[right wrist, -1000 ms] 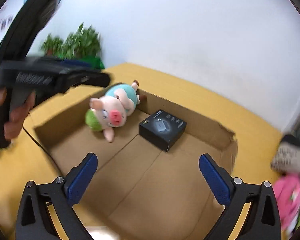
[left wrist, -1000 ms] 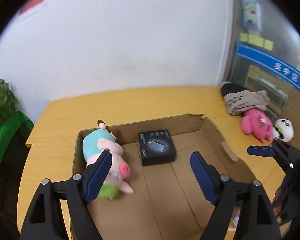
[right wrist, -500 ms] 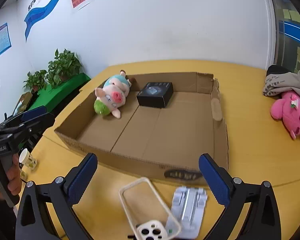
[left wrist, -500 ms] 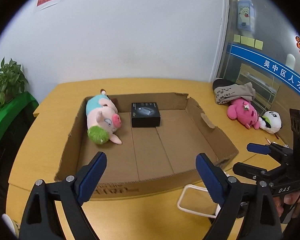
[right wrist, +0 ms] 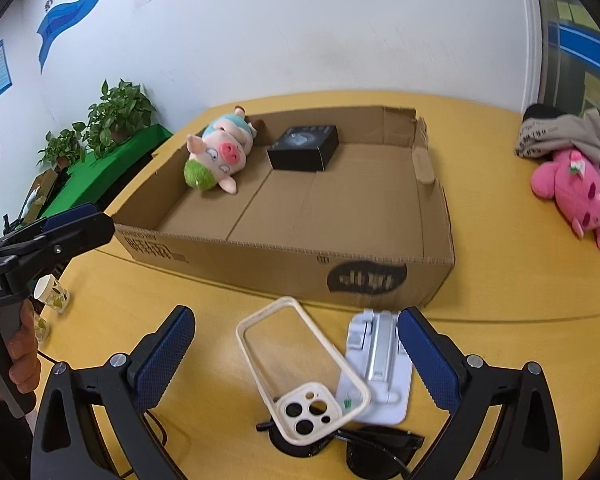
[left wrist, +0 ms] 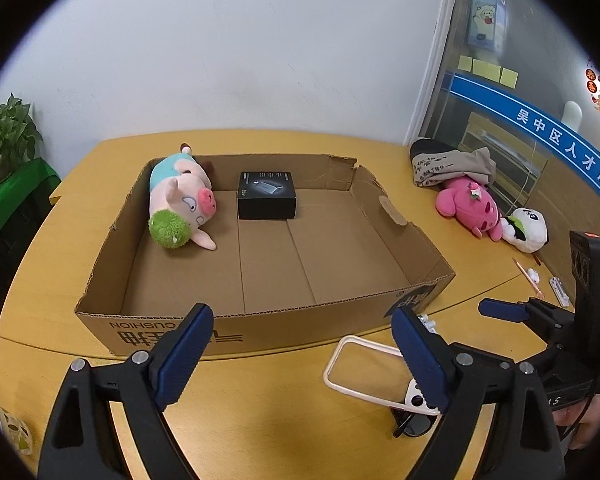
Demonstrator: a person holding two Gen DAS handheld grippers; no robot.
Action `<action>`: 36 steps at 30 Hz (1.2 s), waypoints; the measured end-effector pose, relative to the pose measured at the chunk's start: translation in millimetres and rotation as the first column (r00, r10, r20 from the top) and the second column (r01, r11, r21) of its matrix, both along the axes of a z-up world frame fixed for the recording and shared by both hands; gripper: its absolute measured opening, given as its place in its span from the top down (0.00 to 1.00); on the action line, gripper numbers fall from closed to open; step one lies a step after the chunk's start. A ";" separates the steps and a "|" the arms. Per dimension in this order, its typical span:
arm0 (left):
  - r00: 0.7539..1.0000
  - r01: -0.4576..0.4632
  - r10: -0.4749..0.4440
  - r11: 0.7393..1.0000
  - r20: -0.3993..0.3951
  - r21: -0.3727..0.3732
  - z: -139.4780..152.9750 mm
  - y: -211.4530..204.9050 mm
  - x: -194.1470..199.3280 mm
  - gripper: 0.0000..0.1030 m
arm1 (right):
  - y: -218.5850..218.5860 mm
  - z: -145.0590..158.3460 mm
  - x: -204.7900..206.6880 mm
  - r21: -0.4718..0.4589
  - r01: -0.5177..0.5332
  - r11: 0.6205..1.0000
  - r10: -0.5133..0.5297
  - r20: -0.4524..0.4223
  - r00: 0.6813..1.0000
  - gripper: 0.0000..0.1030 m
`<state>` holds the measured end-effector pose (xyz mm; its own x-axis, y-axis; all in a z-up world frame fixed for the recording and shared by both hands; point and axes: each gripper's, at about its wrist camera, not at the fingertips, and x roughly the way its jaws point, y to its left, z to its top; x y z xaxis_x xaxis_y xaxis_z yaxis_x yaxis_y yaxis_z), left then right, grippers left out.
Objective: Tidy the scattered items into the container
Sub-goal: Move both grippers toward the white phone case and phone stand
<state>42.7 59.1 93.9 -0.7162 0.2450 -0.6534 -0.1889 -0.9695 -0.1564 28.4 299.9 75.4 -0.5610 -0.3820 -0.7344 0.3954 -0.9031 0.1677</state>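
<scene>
Both hand-held grippers hang over a yellow table (right wrist: 500,280) in front of a shallow cardboard box (right wrist: 284,258). The right gripper (right wrist: 296,354) stands spread wide, empty, its jaws having just finished opening; between its blue pads lie a cream phone case (right wrist: 300,364) and, touching it at 3 o'clock, a white folding stand (right wrist: 374,364). Dark sunglasses (right wrist: 380,444) poke out from under both, at 6 o'clock. The left gripper (left wrist: 300,354) is likewise spread and holds nothing, its jaws having just been opening; the phone case (left wrist: 364,372) lies by its right finger, at about 4 o'clock from the gap. Inside the box, at 11 o'clock, rest a plush pig (left wrist: 180,204) and a black box (left wrist: 267,195) beside it. A pink plush (left wrist: 470,206) and a panda plush (left wrist: 528,228) remain on the table at 2 o'clock, well apart from the grippers.
</scene>
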 end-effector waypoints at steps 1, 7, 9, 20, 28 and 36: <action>1.000 0.005 -0.005 1.000 0.002 -0.001 -1.0 1.1 0.5 0.12 | 0.0 -1.4 1.0 0.002 0.000 1.000 0.000 0.004 1.000 0.01; 1.000 0.016 -0.016 1.000 0.024 0.011 -7.7 3.0 -0.6 0.12 | -5.4 -6.6 7.8 0.020 -0.016 1.000 0.015 0.016 1.000 0.01; 0.999 0.020 -0.021 1.000 0.030 0.015 -9.8 3.4 -0.5 0.12 | -7.8 -8.7 9.7 0.024 -0.021 1.000 0.020 0.019 1.000 0.01; 0.992 0.057 -0.061 0.997 0.111 0.043 -43.0 3.8 -4.8 0.12 | -6.7 -33.9 17.9 0.068 0.006 0.998 -0.012 0.080 0.997 0.01; 0.968 0.116 -0.130 0.990 0.214 0.076 -88.4 22.6 -33.7 0.12 | -1.9 -60.6 14.2 0.085 0.019 0.996 -0.032 0.158 0.987 0.01; 0.927 0.180 -0.185 0.983 0.327 0.045 -143.7 46.5 -69.9 0.51 | 21.9 -70.3 15.8 0.066 0.080 0.995 -0.092 0.196 0.976 0.01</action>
<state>-27.2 105.6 -49.8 -0.4047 0.3616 -0.8400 -0.2981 -0.9205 -0.2526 44.2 321.8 5.1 -0.4310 -0.2925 -0.8536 0.2802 -0.9426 0.1815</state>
